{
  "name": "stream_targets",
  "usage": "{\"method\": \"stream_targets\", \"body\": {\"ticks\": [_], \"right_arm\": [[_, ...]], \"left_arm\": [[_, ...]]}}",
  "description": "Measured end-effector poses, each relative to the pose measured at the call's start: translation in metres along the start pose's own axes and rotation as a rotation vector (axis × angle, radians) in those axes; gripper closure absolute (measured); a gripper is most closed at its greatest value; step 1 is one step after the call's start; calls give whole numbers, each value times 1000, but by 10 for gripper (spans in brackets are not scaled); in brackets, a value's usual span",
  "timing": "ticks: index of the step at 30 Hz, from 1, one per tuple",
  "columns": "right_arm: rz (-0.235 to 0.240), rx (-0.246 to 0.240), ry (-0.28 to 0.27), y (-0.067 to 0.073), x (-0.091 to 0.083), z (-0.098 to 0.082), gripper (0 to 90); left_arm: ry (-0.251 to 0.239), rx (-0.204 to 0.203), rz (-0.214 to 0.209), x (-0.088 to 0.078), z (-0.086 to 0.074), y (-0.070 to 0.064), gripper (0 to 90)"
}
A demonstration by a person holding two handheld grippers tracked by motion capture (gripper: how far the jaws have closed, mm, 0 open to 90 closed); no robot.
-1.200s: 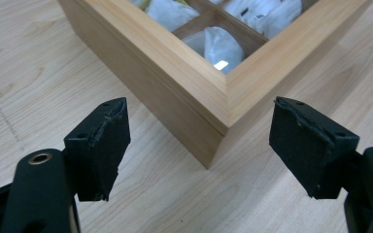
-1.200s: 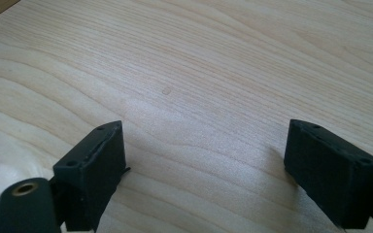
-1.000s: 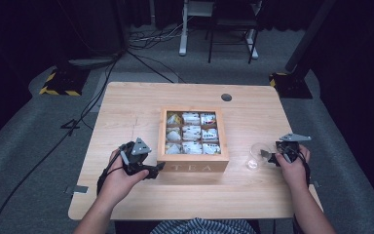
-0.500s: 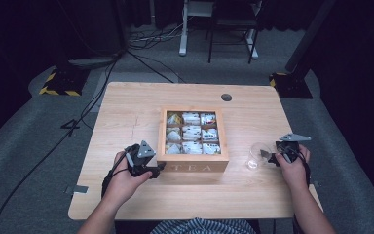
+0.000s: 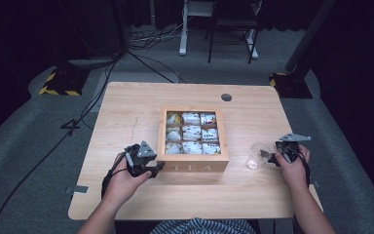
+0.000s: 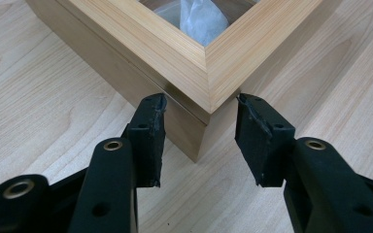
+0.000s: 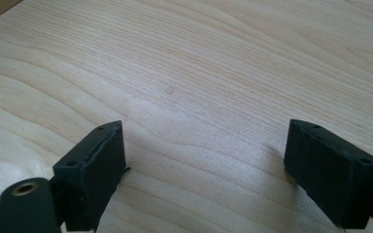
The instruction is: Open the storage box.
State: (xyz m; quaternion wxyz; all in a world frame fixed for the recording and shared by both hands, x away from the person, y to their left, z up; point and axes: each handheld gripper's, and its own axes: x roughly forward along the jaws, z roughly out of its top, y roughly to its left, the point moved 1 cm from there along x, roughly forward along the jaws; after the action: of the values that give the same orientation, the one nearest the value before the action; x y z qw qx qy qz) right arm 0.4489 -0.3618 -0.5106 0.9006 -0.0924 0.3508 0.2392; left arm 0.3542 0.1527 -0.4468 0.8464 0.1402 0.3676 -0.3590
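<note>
My high view looks forward and down from above my side on the whole table (image 5: 126,105); my left gripper view sits low and close on the near left corner of the tea box (image 6: 209,73), shared with the high view (image 5: 193,166); my right gripper view skims bare tabletop, close.

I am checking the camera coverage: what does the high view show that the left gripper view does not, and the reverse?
High view: the whole box, its nine compartments of tea bags, a glass by the right hand-held gripper, and the floor.
Left gripper view: the left hand-held gripper up close. Its jaws have just been closing, the box corner is between them, and one pad is clear of the wood.
Both: box and table.
</note>
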Motion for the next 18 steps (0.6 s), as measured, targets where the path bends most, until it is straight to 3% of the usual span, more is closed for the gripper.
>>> {"method": "stream_targets", "body": {"ticks": [3,18], "right_arm": [[0,0,0,0,0,0,153],[1,0,0,0,0,0,153]], "left_arm": [[-1,17,3,-2,1,-1,596],[8,27,-3,-5,3,1,633]]}}
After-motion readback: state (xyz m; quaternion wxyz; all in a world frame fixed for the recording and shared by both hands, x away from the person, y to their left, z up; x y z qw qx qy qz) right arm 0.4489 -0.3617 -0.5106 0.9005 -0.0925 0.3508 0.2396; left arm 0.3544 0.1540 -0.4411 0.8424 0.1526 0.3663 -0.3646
